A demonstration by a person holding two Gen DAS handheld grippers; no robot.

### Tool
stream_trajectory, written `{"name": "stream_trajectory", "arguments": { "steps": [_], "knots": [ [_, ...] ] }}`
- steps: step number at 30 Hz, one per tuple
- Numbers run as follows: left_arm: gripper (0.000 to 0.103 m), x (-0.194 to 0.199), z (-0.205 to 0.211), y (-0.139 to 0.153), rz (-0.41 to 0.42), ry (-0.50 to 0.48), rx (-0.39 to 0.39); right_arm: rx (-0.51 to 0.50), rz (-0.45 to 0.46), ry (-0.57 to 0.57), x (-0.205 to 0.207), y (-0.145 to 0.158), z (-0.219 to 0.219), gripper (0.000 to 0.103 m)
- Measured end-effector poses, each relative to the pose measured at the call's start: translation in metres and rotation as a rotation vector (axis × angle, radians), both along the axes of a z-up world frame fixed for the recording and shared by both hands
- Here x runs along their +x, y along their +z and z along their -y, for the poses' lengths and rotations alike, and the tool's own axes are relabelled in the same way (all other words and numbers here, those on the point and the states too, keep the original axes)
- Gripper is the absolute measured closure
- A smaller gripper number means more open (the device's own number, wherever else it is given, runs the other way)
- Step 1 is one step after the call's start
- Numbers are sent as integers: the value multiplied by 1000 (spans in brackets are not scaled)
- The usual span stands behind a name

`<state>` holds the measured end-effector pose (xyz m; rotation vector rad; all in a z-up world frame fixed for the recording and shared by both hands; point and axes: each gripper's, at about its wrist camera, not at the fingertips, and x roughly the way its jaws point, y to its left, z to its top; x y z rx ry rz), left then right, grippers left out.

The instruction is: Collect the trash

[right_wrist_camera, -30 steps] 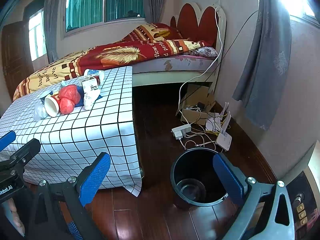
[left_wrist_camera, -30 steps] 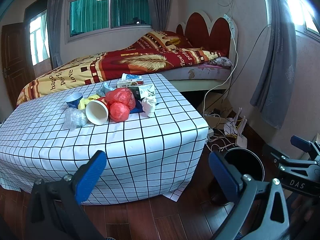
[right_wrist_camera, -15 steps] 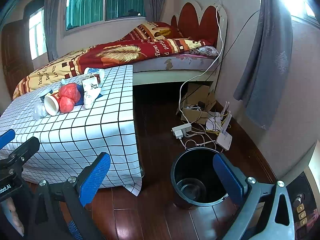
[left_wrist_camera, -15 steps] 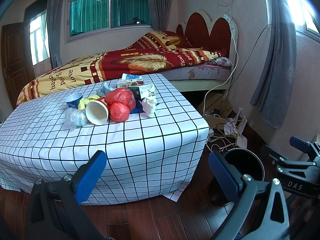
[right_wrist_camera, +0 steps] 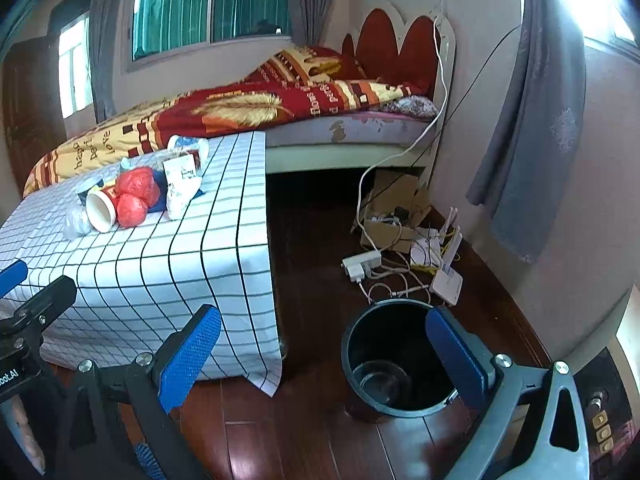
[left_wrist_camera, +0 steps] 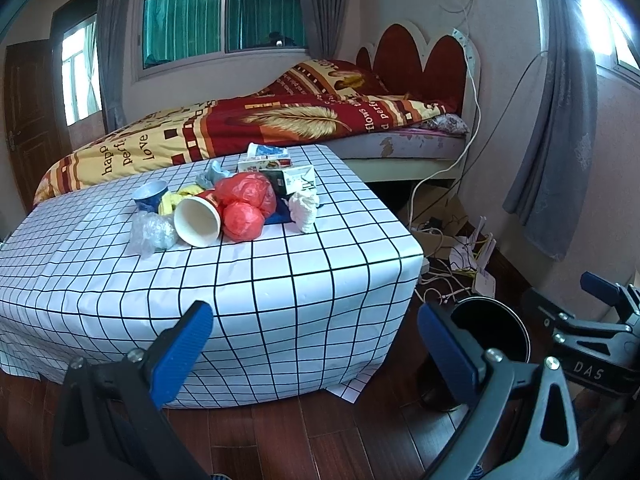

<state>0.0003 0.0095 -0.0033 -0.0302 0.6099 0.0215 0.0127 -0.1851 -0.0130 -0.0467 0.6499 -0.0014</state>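
Nothing collected yet: both tongs, left (left_wrist_camera: pixel 312 344) and right (right_wrist_camera: pixel 320 344), gape wide, holding nothing. The trash pile (left_wrist_camera: pixel 228 204) sits on the desk (left_wrist_camera: pixel 280 280); the black bin (right_wrist_camera: pixel 394 356) right of the desk looks bare.

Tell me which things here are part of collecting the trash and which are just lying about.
For the job:
paper cup
red plastic bags
crumpled tissue
cartons
clear wrapper
black bin

Lying about:
bed
power strip
router
curtain
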Motion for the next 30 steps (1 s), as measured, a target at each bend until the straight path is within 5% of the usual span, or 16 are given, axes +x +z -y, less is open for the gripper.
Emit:
{"name": "stream_trajectory", "arguments": {
  "steps": [6, 10, 18, 24, 30],
  "knots": [
    [0, 2, -16, -2, 9, 1, -64, 35, 67, 83, 0, 3, -8, 0],
    [0, 10, -34, -8, -8, 30, -77, 23, -12, 122, 15, -1, -19, 0],
    [1, 25, -80, -19, -15, 135, -50, 41, -5, 230, 50, 0, -59, 0],
    [14, 50, -111, -23, -12, 174, -50, 27, -26, 306, 85, -4, -90, 0],
    [16, 82, -130, -31, -20, 198, -74, 93, -39, 342, 123, -10, -110, 0]
  ]
}}
